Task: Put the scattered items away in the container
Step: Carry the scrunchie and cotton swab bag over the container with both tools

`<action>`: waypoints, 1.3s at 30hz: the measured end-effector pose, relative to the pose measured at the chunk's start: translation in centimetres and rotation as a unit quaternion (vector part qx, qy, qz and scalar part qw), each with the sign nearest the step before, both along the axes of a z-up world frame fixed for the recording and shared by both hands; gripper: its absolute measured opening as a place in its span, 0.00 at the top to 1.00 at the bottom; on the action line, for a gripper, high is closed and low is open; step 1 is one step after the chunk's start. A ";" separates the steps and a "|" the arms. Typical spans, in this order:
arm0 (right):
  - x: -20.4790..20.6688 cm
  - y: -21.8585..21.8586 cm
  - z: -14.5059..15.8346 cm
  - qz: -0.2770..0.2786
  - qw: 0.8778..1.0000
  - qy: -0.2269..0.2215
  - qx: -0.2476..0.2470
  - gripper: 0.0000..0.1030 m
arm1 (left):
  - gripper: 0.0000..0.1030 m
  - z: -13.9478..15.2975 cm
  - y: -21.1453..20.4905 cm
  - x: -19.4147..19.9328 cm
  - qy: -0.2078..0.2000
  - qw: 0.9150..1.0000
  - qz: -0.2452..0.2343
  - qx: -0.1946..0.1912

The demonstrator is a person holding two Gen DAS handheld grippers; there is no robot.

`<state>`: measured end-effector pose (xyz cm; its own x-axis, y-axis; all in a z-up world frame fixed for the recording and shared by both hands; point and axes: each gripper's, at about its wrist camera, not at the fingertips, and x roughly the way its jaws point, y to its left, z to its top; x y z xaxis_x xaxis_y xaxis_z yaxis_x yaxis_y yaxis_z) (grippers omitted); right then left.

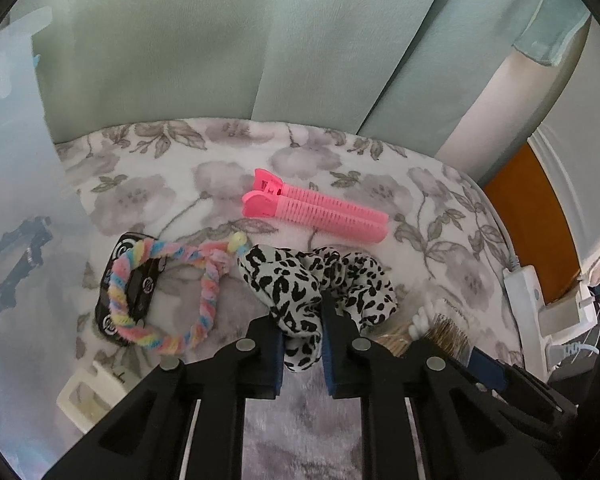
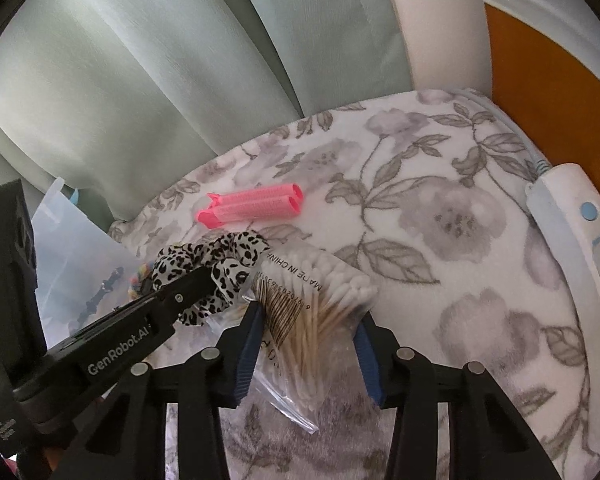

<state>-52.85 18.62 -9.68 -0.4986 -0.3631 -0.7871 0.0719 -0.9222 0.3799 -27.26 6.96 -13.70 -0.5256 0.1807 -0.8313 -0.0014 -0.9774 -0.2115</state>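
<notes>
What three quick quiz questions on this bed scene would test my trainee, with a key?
1. True or false: the left gripper is shut on the leopard-print scrunchie.
2. What lies between the right gripper's fingers? A) pink hair clips B) bag of cotton swabs C) pastel braided hair tie
3. Fill in: the pink hair clips lie on the floral ____ beyond the scrunchie.

Key
1. True; the pads pinch its fabric.
2. B; the bag of cotton swabs sits between the pads, while the pastel braided hair tie lies untouched to the scrunchie's left.
3. blanket.
</notes>
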 end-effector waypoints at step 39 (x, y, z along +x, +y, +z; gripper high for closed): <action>14.9 -0.5 17.8 -0.033 0.989 0.137 -0.041 0.54 | 0.85 15.4 -3.2 16.2 0.108 0.993 0.028 0.037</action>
